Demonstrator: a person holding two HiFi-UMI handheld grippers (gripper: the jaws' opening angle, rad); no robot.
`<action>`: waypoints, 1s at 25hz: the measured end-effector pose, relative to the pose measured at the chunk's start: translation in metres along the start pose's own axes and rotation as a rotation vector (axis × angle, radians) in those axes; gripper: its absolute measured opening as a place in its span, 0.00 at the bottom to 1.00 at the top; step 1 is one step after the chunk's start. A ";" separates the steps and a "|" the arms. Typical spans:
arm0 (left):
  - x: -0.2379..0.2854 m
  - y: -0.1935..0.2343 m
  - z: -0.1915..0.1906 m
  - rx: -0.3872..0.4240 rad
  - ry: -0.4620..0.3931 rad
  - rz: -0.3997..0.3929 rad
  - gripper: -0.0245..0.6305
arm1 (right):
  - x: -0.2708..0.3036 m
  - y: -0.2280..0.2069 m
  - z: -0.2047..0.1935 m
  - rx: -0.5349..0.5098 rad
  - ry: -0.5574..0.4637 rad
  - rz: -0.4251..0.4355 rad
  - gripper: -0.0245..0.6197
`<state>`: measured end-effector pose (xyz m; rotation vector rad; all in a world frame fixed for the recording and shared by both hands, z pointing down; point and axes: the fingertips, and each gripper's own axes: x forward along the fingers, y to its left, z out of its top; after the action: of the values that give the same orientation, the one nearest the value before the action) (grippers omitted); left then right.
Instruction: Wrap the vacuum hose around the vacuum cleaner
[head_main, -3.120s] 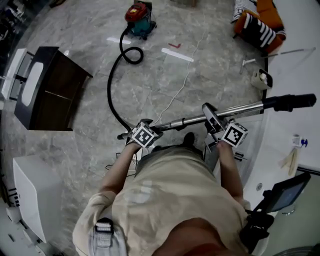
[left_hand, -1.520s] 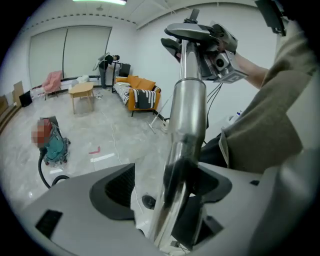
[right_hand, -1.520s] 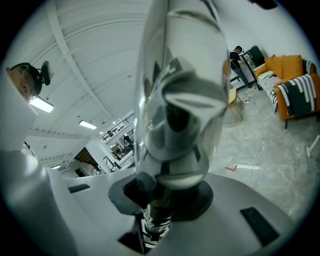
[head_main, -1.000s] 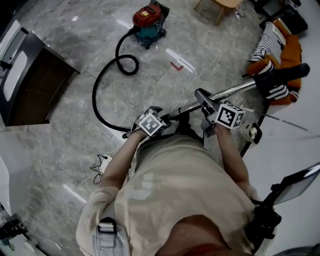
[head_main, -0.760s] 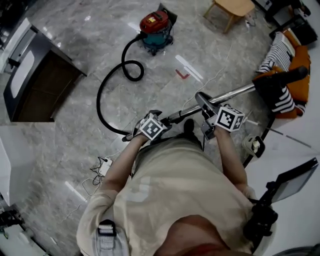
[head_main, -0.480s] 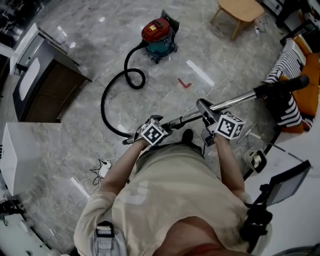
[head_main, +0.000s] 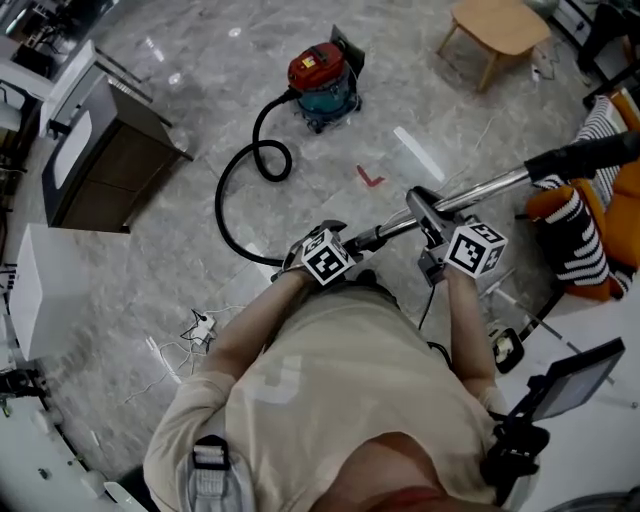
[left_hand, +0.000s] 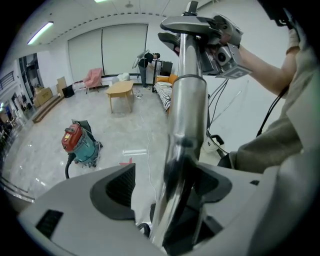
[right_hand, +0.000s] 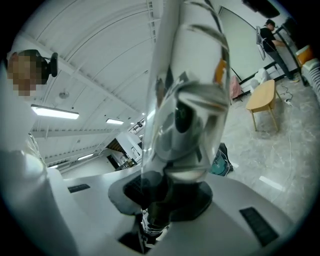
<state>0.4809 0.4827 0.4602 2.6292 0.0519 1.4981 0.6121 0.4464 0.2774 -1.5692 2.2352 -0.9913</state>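
The red and teal vacuum cleaner (head_main: 322, 72) stands on the floor ahead of me, and it also shows in the left gripper view (left_hand: 77, 145). Its black hose (head_main: 232, 190) makes one loop beside it, then arcs across the floor to my left gripper (head_main: 300, 258). That gripper (left_hand: 170, 185) is shut on the lower end of the chrome wand (left_hand: 186, 100). My right gripper (head_main: 430, 215) is shut on the same wand (head_main: 490, 187) higher up, and the tube fills its own view (right_hand: 185, 75). The wand's black end (head_main: 590, 155) sticks out to the right.
A dark cabinet (head_main: 110, 150) stands at the left with a white box (head_main: 30, 290) near it. A wooden table (head_main: 500, 25) is at the top right, and an orange striped cushion (head_main: 580, 225) at the right. A power strip with cables (head_main: 200, 325) lies near my feet.
Both grippers have carried the wand across the room without letting go. The wooden table has come into view, the cushion has slid to the right edge, and the vacuum sits lower in the picture.
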 end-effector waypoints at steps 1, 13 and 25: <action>0.002 0.002 0.005 -0.004 -0.005 -0.003 0.57 | 0.003 -0.001 0.005 -0.016 0.011 0.007 0.16; 0.042 0.061 0.048 -0.054 -0.066 -0.083 0.57 | 0.063 -0.050 0.046 -0.072 0.126 -0.056 0.16; 0.059 0.204 0.078 -0.068 -0.064 -0.132 0.57 | 0.183 -0.129 0.107 0.033 0.162 -0.213 0.16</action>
<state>0.5726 0.2784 0.4954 2.5636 0.1624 1.3497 0.6929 0.2151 0.3142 -1.8006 2.1731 -1.2476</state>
